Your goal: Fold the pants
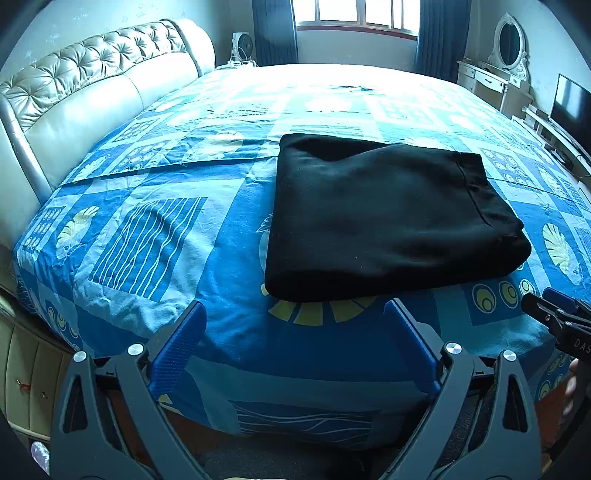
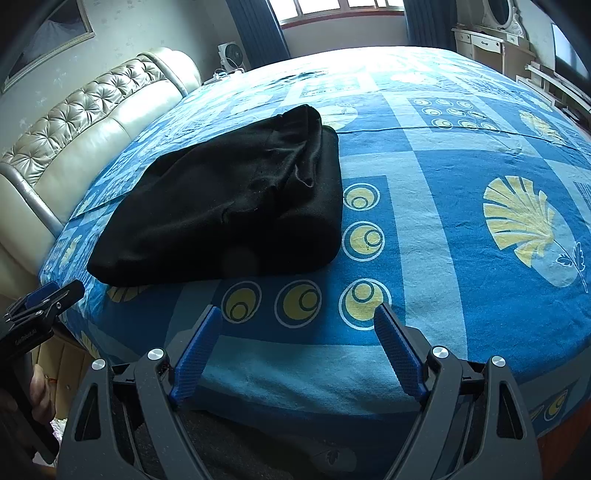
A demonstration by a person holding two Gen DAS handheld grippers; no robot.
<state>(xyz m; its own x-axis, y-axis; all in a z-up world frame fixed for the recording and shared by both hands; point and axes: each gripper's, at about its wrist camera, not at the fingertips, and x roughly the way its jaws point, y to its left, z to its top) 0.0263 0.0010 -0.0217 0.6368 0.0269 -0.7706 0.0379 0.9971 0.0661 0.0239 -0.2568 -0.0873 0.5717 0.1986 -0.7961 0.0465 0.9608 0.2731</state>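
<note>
Black pants lie folded into a thick rectangle on the blue patterned bedsheet, near the bed's front edge. My left gripper hovers open just short of the bundle's near edge, nothing between its blue pads. In the right wrist view the same folded pants sit up and to the left. My right gripper stands open over bare bedsheet to the right of the bundle, holding nothing. Each gripper shows at the edge of the other's view: the right gripper and the left gripper.
A padded cream headboard runs along the left. A window with dark curtains is at the far end, a small fan beside it. A white dresser with oval mirror and a TV stand right. A hand holds the right gripper.
</note>
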